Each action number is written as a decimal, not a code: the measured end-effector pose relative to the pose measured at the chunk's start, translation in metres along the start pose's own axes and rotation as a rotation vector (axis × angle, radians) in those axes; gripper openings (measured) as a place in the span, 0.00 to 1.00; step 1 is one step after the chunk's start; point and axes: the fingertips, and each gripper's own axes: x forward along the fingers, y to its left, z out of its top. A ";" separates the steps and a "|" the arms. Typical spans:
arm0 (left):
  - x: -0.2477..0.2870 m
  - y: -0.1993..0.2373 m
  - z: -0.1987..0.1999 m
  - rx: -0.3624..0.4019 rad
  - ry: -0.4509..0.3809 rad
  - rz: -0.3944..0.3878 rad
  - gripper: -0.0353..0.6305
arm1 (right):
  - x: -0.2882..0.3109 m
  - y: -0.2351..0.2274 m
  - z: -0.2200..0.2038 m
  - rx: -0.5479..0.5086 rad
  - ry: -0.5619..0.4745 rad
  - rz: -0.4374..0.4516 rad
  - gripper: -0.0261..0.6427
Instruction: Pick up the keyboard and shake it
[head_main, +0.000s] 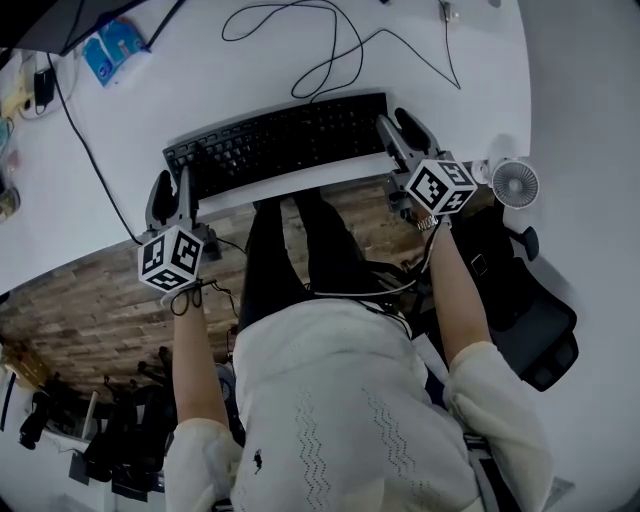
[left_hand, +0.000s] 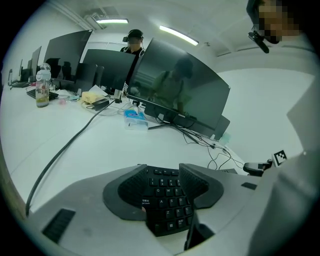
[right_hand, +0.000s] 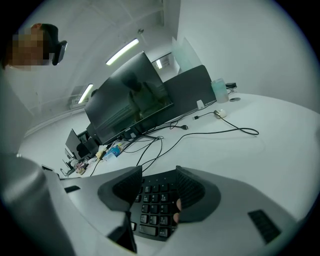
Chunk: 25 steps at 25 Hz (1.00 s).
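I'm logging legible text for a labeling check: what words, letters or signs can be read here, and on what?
"Q W E": keys on the keyboard, left gripper view.
"A S D": the row below.
"Lock": a left-edge key, faint.
Unreadable: other keys, the blue packet, the badge under the monitor.

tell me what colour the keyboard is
The keyboard is black, clearest in the head view.

I'm in an office here: long white desk (head_main: 200, 80) below me, dark monitors (left_hand: 185, 90) lined up across the upper frame, keyboard (head_main: 280, 145), trailing cable (left_hand: 73, 138), black office chair (head_main: 545, 330) at lower right.
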 end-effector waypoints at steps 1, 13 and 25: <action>0.002 0.000 -0.001 -0.004 0.004 -0.004 0.36 | 0.002 -0.002 -0.001 0.001 0.003 -0.001 0.36; 0.017 0.020 -0.008 -0.073 0.018 0.007 0.39 | 0.027 -0.027 -0.012 -0.017 0.054 -0.039 0.40; 0.030 0.025 -0.013 -0.116 0.025 -0.014 0.39 | 0.040 -0.027 -0.017 -0.008 0.076 -0.031 0.41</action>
